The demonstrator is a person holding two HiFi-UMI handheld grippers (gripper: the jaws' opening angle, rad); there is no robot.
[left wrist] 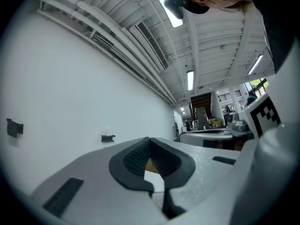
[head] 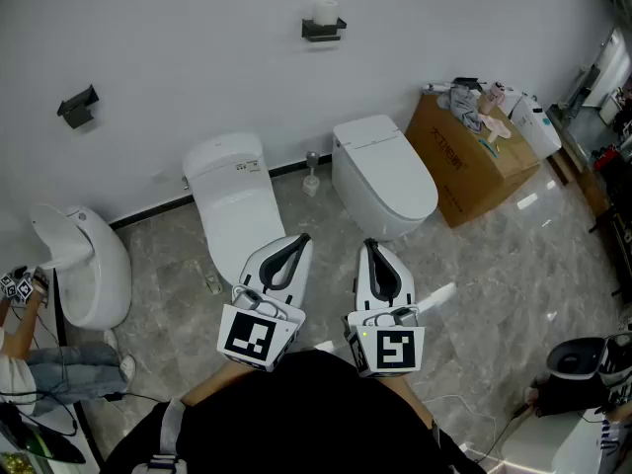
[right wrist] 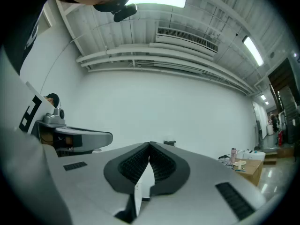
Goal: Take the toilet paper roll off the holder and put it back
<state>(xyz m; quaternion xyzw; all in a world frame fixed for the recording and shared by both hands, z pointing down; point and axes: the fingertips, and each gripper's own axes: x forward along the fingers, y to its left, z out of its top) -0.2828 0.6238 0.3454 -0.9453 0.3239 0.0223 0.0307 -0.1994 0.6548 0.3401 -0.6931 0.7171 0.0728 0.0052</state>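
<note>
A white toilet paper roll [head: 324,12] stands on a black wall holder [head: 324,31] high on the white wall, far ahead of both grippers. In the left gripper view the holder [left wrist: 108,138] is a small dark shape on the wall; in the right gripper view the holder [right wrist: 169,142] peeks just above the jaws. My left gripper [head: 300,238] [left wrist: 149,139] and right gripper [head: 369,246] [right wrist: 150,144] are held side by side close to my body, above the floor. Both are shut with nothing between the jaws.
A second black holder [head: 77,107] [left wrist: 15,127] hangs empty on the wall at left. Two white toilets [head: 235,200] [head: 383,176] stand against the wall, a third fixture [head: 84,265] at left. A cardboard box [head: 472,156] with items sits at right. A person [head: 39,363] crouches at lower left.
</note>
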